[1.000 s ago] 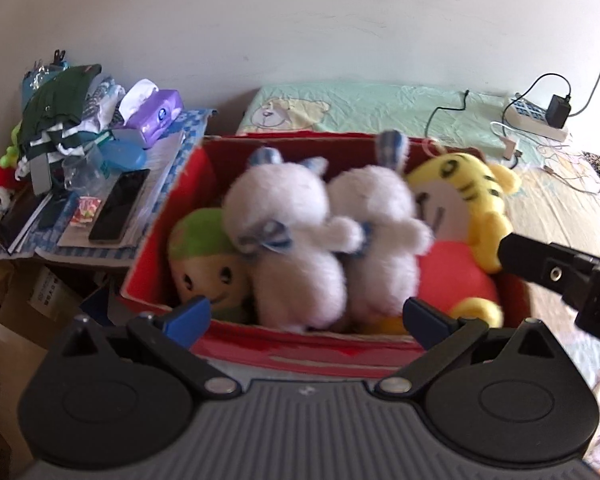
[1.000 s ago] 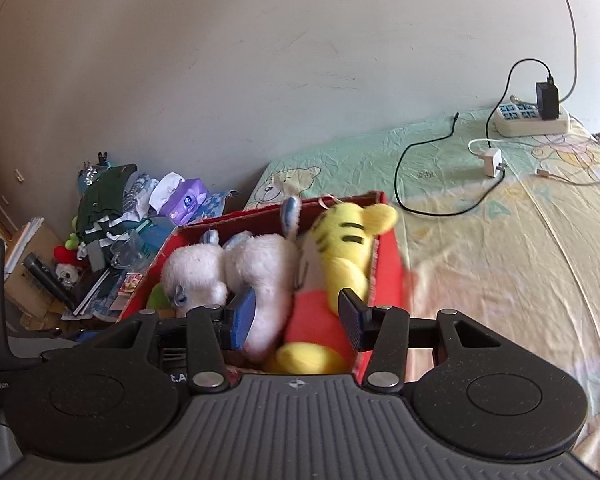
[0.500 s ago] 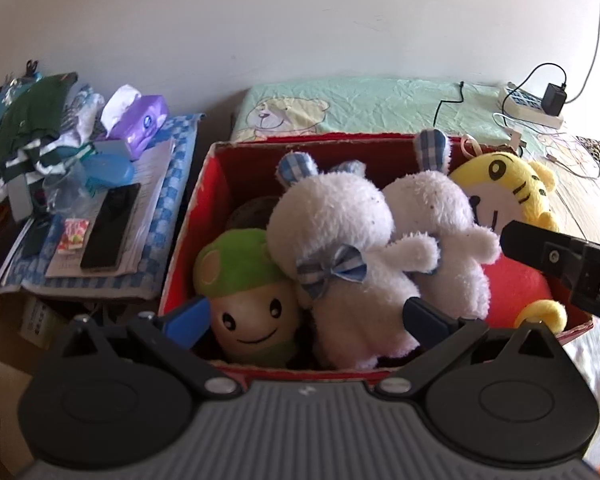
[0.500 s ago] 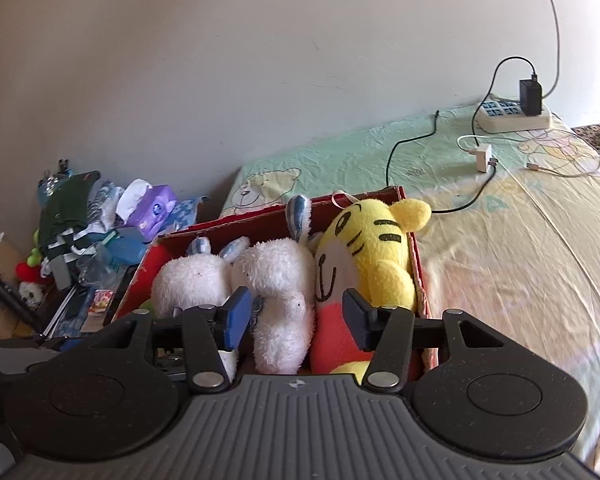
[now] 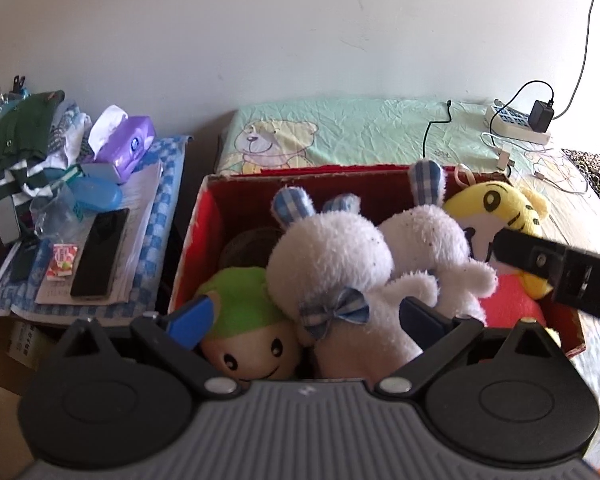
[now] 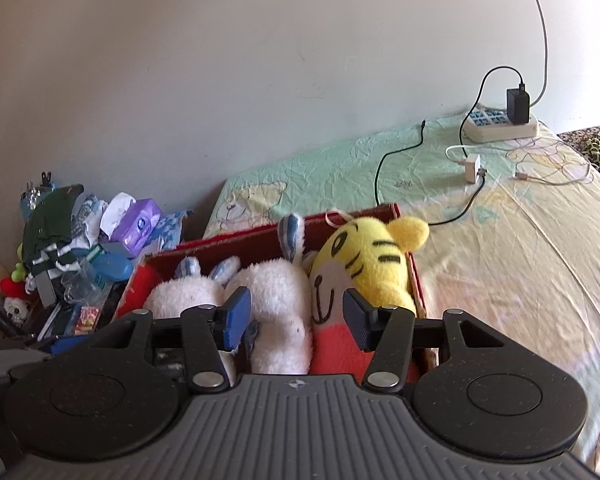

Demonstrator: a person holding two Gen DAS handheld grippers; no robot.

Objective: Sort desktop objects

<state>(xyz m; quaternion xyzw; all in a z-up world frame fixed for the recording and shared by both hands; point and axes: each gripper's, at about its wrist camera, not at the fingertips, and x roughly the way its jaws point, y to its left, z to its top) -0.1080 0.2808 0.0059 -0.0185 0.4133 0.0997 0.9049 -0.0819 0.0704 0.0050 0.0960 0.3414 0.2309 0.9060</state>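
I can't read any brand: the purple tissue pack (image 5: pixel 130 148) and the small red carton (image 5: pixel 62 266) on the side table carry print too small to make out, and the white letters on the black bar crossing the right of my left view are cut off.

My left gripper (image 5: pixel 304 322) is spread wide, fingers empty, low over the near edge of the red box (image 5: pixel 188 248); the green-capped doll (image 5: pixel 246 332) and the nearer white bunny (image 5: pixel 340 276) sit between its tips, though I cannot tell if either pad touches them.

My right gripper (image 6: pixel 296 318) is also parted and holds nothing. Between its pads I see the second bunny (image 6: pixel 278 300) and the tiger's (image 6: pixel 366 258) white face. All four toys lie packed in the box on the bed (image 6: pixel 520 280).
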